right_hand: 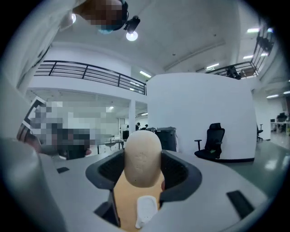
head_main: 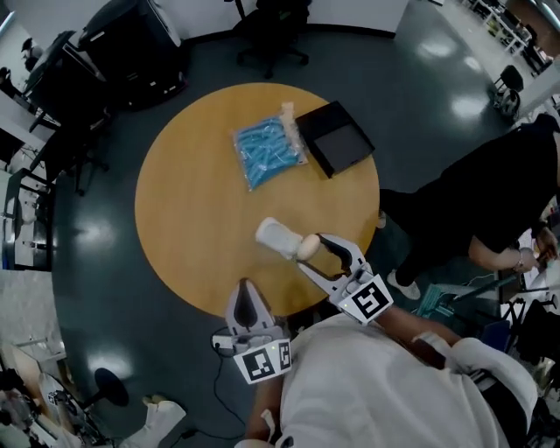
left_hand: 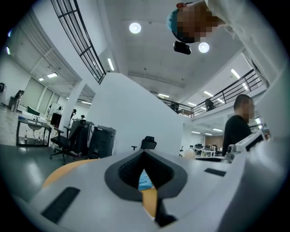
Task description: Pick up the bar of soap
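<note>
The bar of soap (head_main: 307, 248) is a beige oval, held above the round wooden table (head_main: 192, 201) near its front right edge. My right gripper (head_main: 312, 246) is shut on it. In the right gripper view the soap (right_hand: 142, 156) stands upright between the dark pads (right_hand: 181, 174), with a white dish (right_hand: 146, 210) below it on the table. That white dish (head_main: 276, 234) lies just left of the soap in the head view. My left gripper (head_main: 248, 294) is shut and empty over the table's front edge; in its own view the left gripper (left_hand: 146, 180) shows only a thin slit.
A blue packet (head_main: 267, 150) and a black box (head_main: 336, 136) lie at the table's far side, with a small cream item (head_main: 287, 110) between them. A person in black (head_main: 490, 201) stands to the right. Office chairs (head_main: 271, 26) stand beyond the table.
</note>
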{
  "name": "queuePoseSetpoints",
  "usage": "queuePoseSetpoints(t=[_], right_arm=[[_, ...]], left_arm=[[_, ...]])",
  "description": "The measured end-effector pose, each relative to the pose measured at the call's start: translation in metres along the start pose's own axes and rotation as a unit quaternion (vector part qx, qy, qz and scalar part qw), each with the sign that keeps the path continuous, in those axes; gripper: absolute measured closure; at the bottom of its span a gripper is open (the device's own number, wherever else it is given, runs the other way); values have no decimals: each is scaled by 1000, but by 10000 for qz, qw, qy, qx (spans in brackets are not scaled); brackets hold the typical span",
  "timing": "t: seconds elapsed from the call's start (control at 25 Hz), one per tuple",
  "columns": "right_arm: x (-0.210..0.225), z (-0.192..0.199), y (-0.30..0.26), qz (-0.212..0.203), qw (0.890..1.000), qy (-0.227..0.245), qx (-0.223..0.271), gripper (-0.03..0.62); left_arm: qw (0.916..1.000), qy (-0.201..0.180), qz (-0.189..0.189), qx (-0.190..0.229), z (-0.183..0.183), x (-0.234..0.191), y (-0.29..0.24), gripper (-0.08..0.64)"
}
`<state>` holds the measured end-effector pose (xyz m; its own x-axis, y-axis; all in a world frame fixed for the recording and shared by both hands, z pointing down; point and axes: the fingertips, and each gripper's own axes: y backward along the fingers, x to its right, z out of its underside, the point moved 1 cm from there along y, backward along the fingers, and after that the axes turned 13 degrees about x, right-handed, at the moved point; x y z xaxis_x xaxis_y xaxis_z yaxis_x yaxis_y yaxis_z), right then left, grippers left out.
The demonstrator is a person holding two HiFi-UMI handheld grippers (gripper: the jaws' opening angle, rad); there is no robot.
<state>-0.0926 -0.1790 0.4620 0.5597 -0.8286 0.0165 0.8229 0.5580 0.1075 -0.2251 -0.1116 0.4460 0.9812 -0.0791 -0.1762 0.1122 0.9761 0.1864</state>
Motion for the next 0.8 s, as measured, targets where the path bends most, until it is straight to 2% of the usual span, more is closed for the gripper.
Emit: queuePoseSetpoints(t=[0.32,0.8], right_arm=[[-5,-8,36,96,9996,-160,189,333],[-10,-5,36,53,9997,-113,194,333]], left_arm=[[9989,-31,459,72,-2,39,-9,554],[9990,-72,440,40,0,38,-5,552]])
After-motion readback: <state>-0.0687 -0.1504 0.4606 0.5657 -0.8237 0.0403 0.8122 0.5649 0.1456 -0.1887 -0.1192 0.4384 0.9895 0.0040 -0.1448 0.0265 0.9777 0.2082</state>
